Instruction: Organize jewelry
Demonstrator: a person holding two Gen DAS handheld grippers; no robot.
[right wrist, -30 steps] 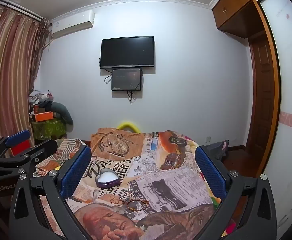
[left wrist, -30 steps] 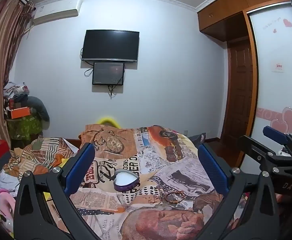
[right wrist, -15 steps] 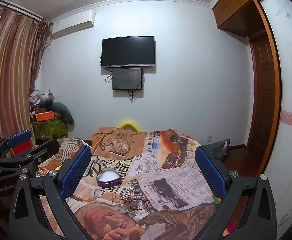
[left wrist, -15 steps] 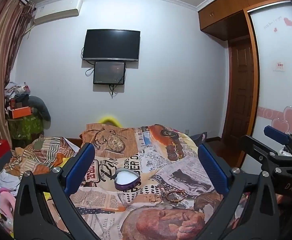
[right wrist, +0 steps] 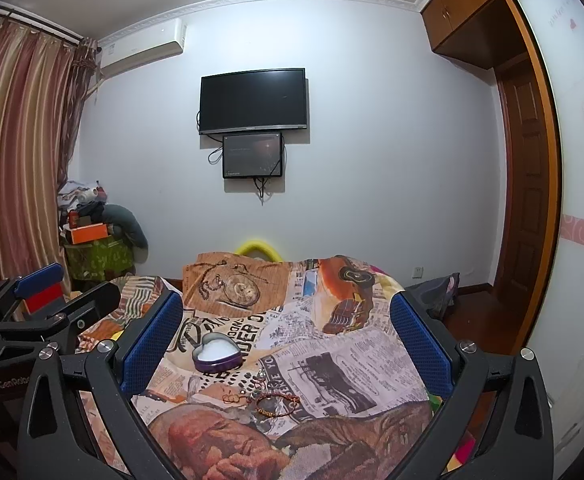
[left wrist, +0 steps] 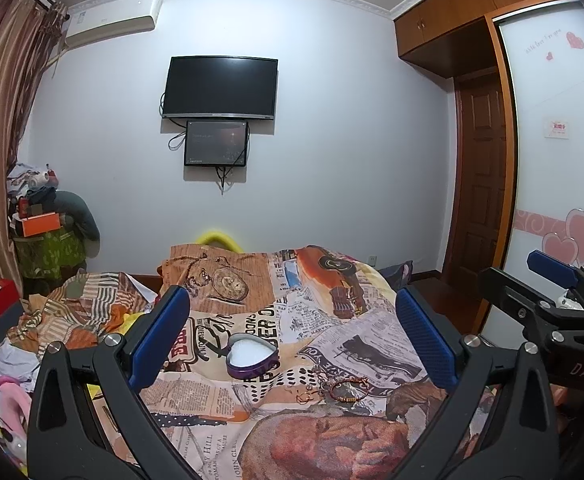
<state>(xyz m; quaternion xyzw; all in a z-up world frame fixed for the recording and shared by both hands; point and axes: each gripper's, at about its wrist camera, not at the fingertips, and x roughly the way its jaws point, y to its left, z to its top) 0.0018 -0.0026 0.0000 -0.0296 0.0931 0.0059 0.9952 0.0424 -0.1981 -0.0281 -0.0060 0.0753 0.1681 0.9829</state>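
Left gripper [left wrist: 292, 332] and right gripper [right wrist: 285, 330] level above bed [left wrist: 332, 432], fingers spread wide, holding nothing; heart-shaped tin [left wrist: 251, 360] ahead.

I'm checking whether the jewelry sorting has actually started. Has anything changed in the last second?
Barely. Both views drifted slightly, so the hands shifted a little. The left claw and right claw remain wide open and empty. The heart-shaped tin and the bracelets lie untouched on the bedspread, bracelets outside the tin.

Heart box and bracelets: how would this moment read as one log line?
left gripper: open, empty | right gripper: open, empty | heart box: open on bed | bracelets: loose beside box
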